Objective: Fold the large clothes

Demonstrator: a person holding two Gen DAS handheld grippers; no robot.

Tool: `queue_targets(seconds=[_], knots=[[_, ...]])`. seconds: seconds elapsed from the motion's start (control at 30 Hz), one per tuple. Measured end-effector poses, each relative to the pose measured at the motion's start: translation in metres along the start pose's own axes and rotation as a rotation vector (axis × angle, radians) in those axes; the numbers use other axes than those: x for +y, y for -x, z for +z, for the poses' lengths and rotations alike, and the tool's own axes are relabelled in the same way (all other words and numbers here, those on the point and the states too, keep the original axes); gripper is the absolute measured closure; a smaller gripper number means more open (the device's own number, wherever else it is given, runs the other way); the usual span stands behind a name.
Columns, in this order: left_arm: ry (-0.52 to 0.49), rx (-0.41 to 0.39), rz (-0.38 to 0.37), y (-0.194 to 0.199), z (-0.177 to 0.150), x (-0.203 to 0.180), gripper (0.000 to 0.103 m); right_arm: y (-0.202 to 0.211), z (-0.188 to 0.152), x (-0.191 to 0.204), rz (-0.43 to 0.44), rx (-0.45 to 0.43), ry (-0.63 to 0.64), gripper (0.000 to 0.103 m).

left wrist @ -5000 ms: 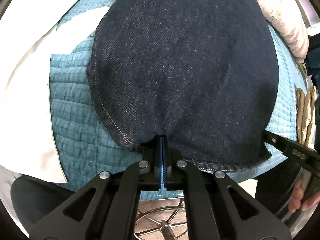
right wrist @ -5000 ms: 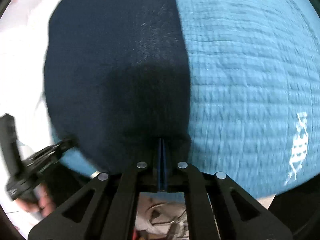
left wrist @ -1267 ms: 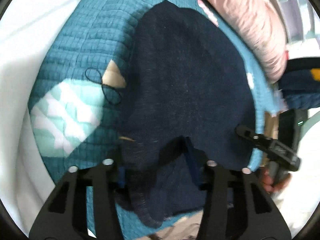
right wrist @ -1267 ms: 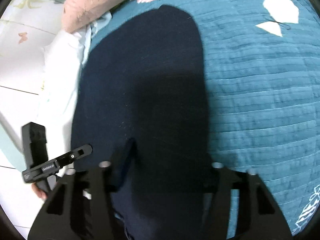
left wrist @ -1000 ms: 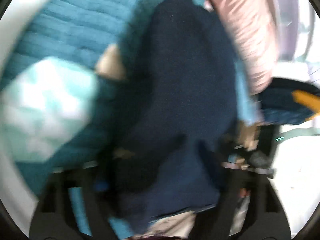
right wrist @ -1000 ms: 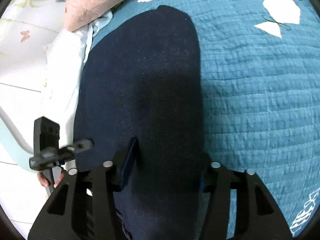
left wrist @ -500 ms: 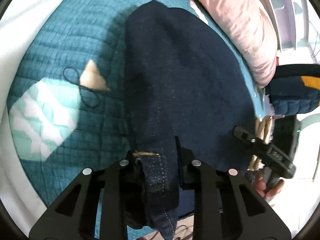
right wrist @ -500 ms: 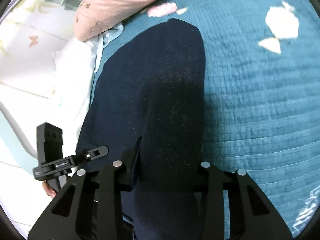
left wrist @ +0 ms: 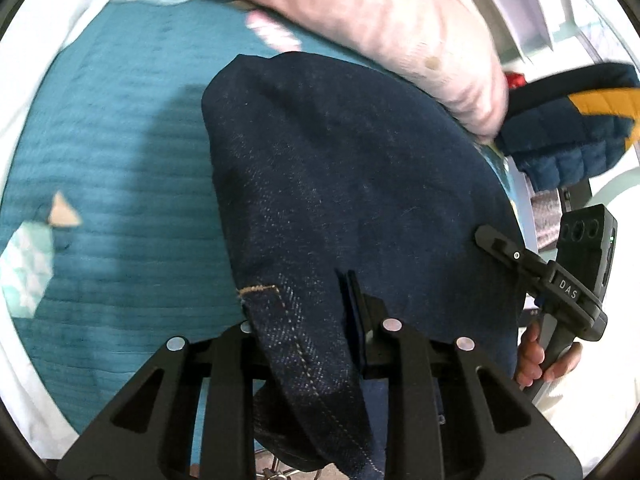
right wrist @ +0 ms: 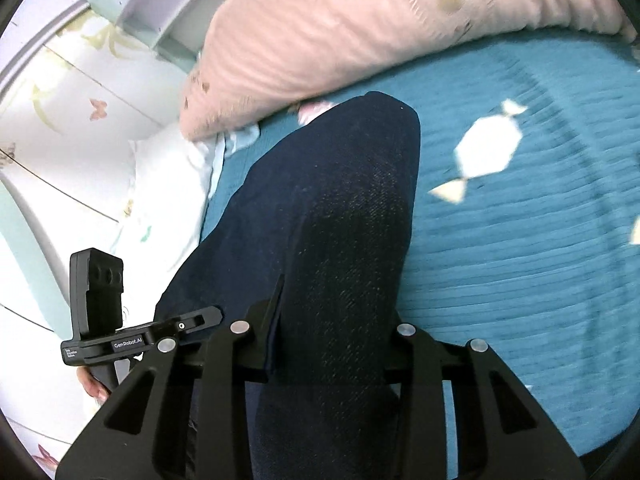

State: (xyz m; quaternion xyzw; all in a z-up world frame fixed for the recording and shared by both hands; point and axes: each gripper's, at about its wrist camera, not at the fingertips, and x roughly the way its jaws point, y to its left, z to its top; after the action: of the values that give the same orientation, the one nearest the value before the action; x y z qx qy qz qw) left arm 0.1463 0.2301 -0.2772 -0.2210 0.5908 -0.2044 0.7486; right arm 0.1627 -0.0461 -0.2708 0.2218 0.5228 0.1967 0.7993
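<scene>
Left wrist alone shows tan stitching; each gripper [left wrist: 308, 312] [right wrist: 336, 312] clamps the dark jeans [left wrist: 360, 184].

A second ago both grippers stand wide over the near edge of the dark jeans [left wrist: 352, 184] lying flat on the teal quilt [left wrist: 120, 184]. Now the left gripper [left wrist: 304, 312] pinches a stitched fold and the right gripper [right wrist: 336, 320] clamps the other side. The near end is lifted off the quilt, and the pink pillow [right wrist: 360, 28] fills more of both views.
</scene>
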Motion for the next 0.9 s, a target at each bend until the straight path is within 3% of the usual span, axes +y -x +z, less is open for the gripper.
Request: queue_targets(seconds=[0.3,0.57,0.77,0.9], knots=[[-0.162,0.003,0.01,-0.026,0.014,-0.141,0.08,0.123,0.016,-0.063,-0.027,-0.135,-0.007,0.072],[-0.334,0.0,-0.057,-0.069,0.009,-0.292,0.08,0.248,0.03,-0.144,-0.076,-0.212,-0.029,0.072],[-0.383,0.018,-0.113,-0.114,0.002,-0.362,0.08,0.323,0.034,-0.198,-0.152,-0.265,-0.033,0.072],[-0.396,0.053,-0.143,-0.153,0.003,-0.399,0.08,0.345,0.033,-0.231,-0.172,-0.264,-0.037,0.073]])
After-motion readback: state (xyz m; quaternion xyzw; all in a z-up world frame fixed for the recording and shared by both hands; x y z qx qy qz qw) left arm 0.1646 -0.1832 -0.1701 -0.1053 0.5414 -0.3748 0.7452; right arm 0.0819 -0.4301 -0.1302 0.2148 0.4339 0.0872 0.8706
